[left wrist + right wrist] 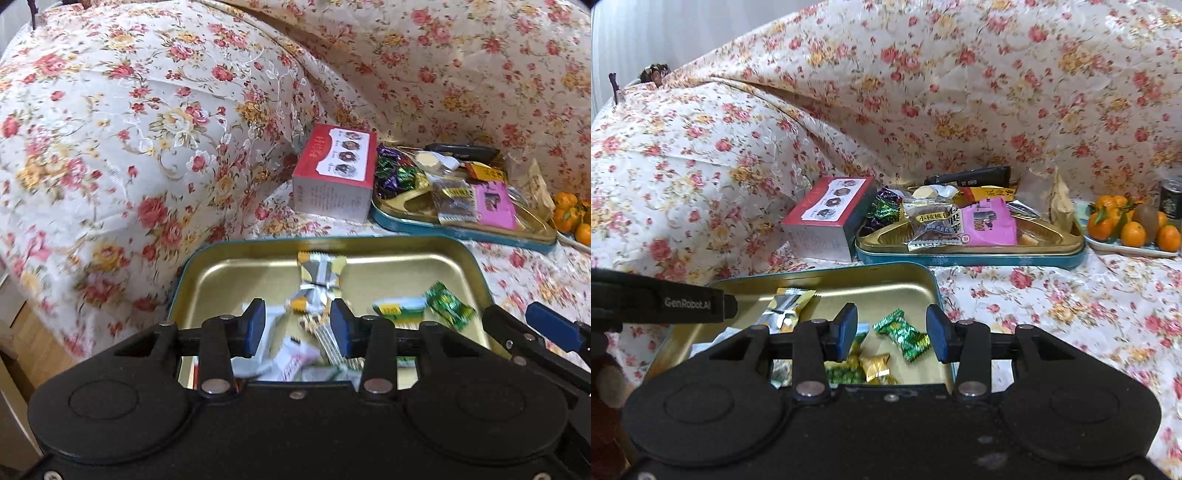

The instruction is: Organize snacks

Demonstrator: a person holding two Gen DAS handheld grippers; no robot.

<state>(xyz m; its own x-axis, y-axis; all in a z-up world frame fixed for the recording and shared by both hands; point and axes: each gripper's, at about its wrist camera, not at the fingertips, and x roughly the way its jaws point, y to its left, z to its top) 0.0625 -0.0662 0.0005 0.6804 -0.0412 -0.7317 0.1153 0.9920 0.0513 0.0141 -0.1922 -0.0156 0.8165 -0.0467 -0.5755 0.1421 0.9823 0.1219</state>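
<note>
Tins: two. Near tin, gold inside with a teal rim, lies under both grippers; far tin sits well beyond the fingertips.
Box: one, red box, touching the far tin's left end, ahead-left of the right fingers.
Mandarins: about six on a plate, with one kiwi, far right of the right fingers; a dark can stands behind.
Remote: one, black, behind the far tin.
Near tin snacks: green candy between the right fingers; gold candy below it; yellow-silver packet left of the left finger; more wrappers under the left gripper, blurred, no count.
Far tin snacks: pink packet, clear cake pack, purple and green candies at its left end, brown bag at its right.
Surface: floral cloth over the seat and the backrest; wood floor at the lower left in the left view.
Left gripper: jaws apart, gripping nothing, above the wrappers.
Right gripper: jaws apart around the green candy; whether it hangs above the candy or touches it is unclear.
</note>
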